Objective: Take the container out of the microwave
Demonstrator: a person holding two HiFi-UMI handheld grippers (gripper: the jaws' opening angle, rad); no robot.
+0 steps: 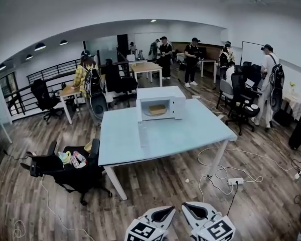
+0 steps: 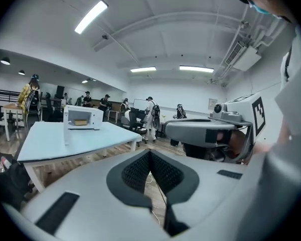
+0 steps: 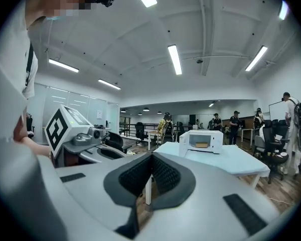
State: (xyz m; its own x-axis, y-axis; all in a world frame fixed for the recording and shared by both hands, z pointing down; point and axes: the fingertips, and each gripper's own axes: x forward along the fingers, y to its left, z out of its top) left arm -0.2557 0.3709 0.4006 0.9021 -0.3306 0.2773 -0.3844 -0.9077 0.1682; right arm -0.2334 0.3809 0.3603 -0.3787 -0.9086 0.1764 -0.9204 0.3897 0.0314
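Container (image 1: pixel 157 109), shallow and tan, inside the white boxy microwave (image 1: pixel 160 93), looks light and stiff; pinch its near rim. The left gripper (image 2: pixel 150 157) and right gripper (image 3: pixel 151 159) have their jaws together, empty.

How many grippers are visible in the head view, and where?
2. The left gripper is at the bottom edge, just left of centre; the right gripper is beside it on the right. None seems hidden.

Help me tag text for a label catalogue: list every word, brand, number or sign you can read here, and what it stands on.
No text here can be read.
Left marker cube and right marker cube: black-and-white square patterns only, no letters or digits.
Microwave: no brand or panel print legible.
Wall notice: too small to read.
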